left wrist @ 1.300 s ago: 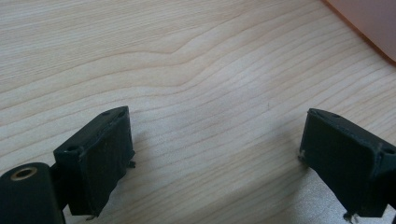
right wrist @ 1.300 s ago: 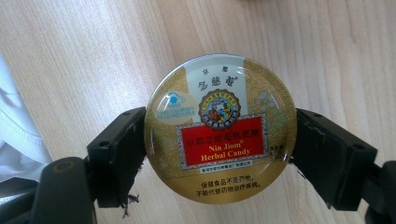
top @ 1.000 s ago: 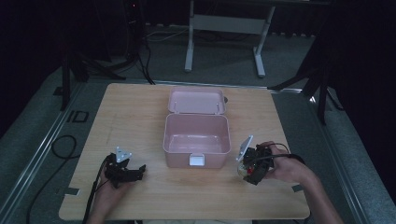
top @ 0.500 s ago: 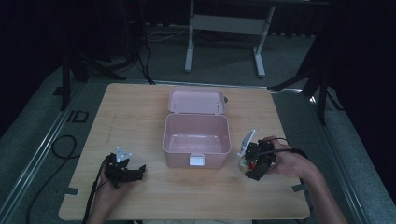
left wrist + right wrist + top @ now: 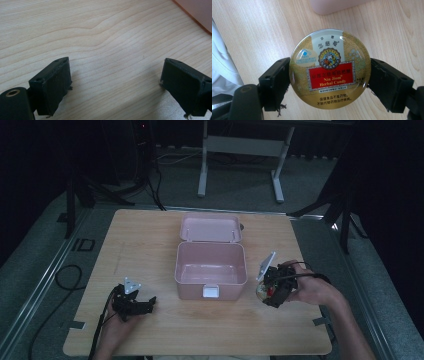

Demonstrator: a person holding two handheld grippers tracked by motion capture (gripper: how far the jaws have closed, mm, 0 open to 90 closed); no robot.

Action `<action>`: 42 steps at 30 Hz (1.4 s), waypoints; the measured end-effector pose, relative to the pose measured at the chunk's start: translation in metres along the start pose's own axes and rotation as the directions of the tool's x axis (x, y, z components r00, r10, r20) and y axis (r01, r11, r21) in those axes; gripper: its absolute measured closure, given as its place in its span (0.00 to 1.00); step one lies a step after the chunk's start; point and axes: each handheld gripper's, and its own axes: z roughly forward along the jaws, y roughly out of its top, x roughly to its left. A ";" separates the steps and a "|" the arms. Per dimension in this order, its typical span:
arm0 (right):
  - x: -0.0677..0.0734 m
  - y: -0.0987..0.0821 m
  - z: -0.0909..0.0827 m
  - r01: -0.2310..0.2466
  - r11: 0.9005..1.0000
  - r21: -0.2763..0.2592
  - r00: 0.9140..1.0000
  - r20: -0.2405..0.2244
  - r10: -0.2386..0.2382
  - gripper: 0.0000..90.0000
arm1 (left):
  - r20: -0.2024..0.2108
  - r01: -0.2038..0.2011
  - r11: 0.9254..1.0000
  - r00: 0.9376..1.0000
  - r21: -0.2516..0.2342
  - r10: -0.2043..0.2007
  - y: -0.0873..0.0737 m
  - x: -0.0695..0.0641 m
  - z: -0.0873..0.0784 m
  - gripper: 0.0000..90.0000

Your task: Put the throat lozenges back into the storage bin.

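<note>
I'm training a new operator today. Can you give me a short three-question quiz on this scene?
1. True or false: the pink box on the table has its lid open.
2. What does the right gripper hold? A) a spoon B) a round candy tin C) a cable
3. Fill in: the left gripper has its jaws ____, with bare wood between them.

Key:
1. True; the lid lies back behind the box.
2. B; the tin is clamped between the jaws, beside the box, not in it.
3. Open.
</note>
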 end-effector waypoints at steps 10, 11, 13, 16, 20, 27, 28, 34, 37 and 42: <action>-0.007 0.009 -0.008 0.002 1.000 -0.009 1.000 0.007 -0.002 0.23 | 0.000 0.000 1.000 1.000 0.000 0.000 0.000 0.000 0.000 0.11; -0.007 0.010 -0.009 0.002 1.000 -0.010 1.000 0.008 -0.002 0.23 | 0.000 -0.001 1.000 1.000 0.000 0.001 0.000 0.000 0.000 0.11; -0.009 0.011 -0.011 0.001 1.000 -0.016 1.000 0.010 0.000 0.23 | 0.000 -0.001 1.000 1.000 0.000 0.001 0.000 0.000 0.000 0.11; -0.010 0.012 -0.013 -0.002 1.000 -0.021 1.000 0.010 0.002 0.23 | 0.000 0.000 1.000 1.000 0.000 0.000 0.000 0.000 0.000 0.11; -0.013 0.014 -0.017 -0.004 1.000 -0.031 1.000 0.018 0.004 0.23 | 0.000 0.000 1.000 1.000 0.000 0.000 0.000 0.000 0.000 0.11; -0.016 0.018 -0.021 0.000 0.999 -0.037 1.000 0.026 0.001 0.23 | 0.000 0.000 1.000 1.000 0.000 0.000 0.000 0.000 0.000 0.11; -0.016 0.018 -0.023 -0.001 0.999 -0.038 1.000 0.028 0.002 0.23 | 0.000 0.000 1.000 1.000 0.000 0.000 0.000 0.000 0.000 0.11; -0.018 0.022 -0.029 0.004 0.999 -0.044 0.999 0.042 -0.003 0.23 | 0.000 0.000 1.000 1.000 0.001 0.000 0.000 0.000 0.000 0.11; -0.019 0.025 -0.033 0.007 0.999 -0.048 0.999 0.046 -0.005 0.23 | 0.000 0.000 1.000 1.000 0.002 0.000 0.000 0.000 0.000 0.11; -0.021 0.028 -0.039 0.005 0.998 -0.062 0.998 0.059 -0.002 0.23 | 0.000 0.000 1.000 1.000 0.000 0.000 0.000 0.000 0.000 0.11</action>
